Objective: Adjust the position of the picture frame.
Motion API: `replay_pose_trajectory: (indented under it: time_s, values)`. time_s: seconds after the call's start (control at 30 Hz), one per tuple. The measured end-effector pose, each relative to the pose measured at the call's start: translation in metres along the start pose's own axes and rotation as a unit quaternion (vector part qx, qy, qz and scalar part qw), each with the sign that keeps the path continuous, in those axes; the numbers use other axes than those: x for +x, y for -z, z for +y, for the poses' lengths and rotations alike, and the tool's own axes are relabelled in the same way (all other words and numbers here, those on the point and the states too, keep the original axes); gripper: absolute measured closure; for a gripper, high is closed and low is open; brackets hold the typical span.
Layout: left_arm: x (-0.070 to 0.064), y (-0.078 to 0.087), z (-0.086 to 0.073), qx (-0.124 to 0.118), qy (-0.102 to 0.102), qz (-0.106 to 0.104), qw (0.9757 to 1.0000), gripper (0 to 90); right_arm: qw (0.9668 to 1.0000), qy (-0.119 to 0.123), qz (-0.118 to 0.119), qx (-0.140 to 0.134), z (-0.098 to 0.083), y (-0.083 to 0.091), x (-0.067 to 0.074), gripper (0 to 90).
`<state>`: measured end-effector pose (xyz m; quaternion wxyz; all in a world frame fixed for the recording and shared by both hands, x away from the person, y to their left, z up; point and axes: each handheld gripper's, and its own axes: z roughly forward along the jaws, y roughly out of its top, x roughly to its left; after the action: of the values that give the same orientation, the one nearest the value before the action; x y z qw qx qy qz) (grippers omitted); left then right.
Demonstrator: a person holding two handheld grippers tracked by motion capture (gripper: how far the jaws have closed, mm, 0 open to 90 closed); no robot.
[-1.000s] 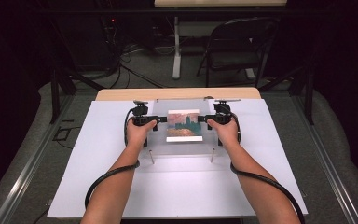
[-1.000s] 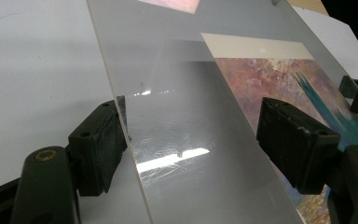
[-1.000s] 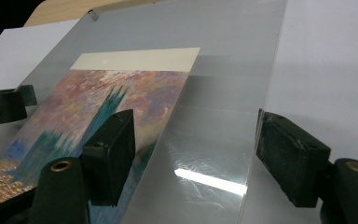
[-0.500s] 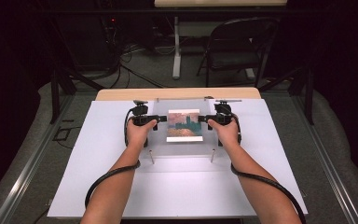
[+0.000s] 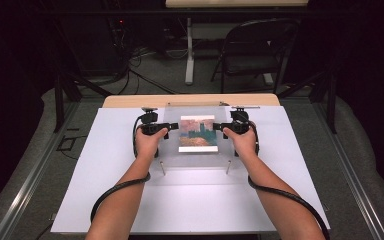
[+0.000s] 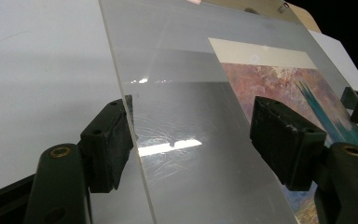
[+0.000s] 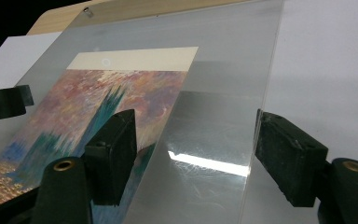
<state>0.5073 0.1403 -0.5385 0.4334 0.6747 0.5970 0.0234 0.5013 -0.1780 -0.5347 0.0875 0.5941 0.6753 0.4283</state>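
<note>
High view: both grippers — left (image 5: 166, 128), right (image 5: 217, 127) — spread-jawed, flank the clear acrylic sheet (image 5: 198, 159) over a painted print (image 5: 198, 134); the left gripper's jaws have just been closing.

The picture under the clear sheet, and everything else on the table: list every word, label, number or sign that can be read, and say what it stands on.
None can be read.
The picture shows painted colour and a blank cream band along its top edge, with no lettering.
The clear sheet bears glare and scratches, no print.
The white mat on the table is unmarked.
The left tool and the right tool carry no brand or label on their black pads.
</note>
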Motion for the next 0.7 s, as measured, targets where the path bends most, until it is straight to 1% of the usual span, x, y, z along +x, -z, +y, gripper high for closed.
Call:
replay_pose_trajectory:
  time_s: [0.2, 0.27, 0.3, 0.5, 0.63, 0.7]
  values:
    - [-0.002, 0.004, 0.001, -0.008, -0.01, 0.0, 0.9999, 30.9, 1.0, 0.003, -0.001, -0.007, 0.001, 0.004, 0.002, 30.0]
    - [-0.003, 0.007, 0.002, -0.01, -0.002, -0.004, 0.9999, 33.3, 1.0, 0.006, -0.003, -0.006, 0.001, 0.006, 0.003, 30.0]
    - [-0.002, 0.008, 0.003, -0.01, -0.004, -0.005, 0.9999, 34.4, 0.9999, 0.013, -0.002, -0.008, 0.002, 0.008, 0.004, 30.0]
    - [-0.004, 0.013, 0.002, -0.023, -0.006, -0.009, 0.9997, 36.4, 0.9997, 0.014, -0.003, -0.02, 0.001, 0.013, 0.007, 30.8]
    - [-0.006, 0.018, 0.002, -0.03, -0.009, -0.012, 0.9994, 37.7, 0.9992, 0.025, -0.003, -0.031, 0.001, 0.017, 0.009, 30.9]
    - [-0.008, 0.021, 0.001, -0.034, -0.014, -0.012, 0.9992, 38.1, 0.9988, 0.032, -0.002, -0.037, 0.001, 0.02, 0.01, 31.1]
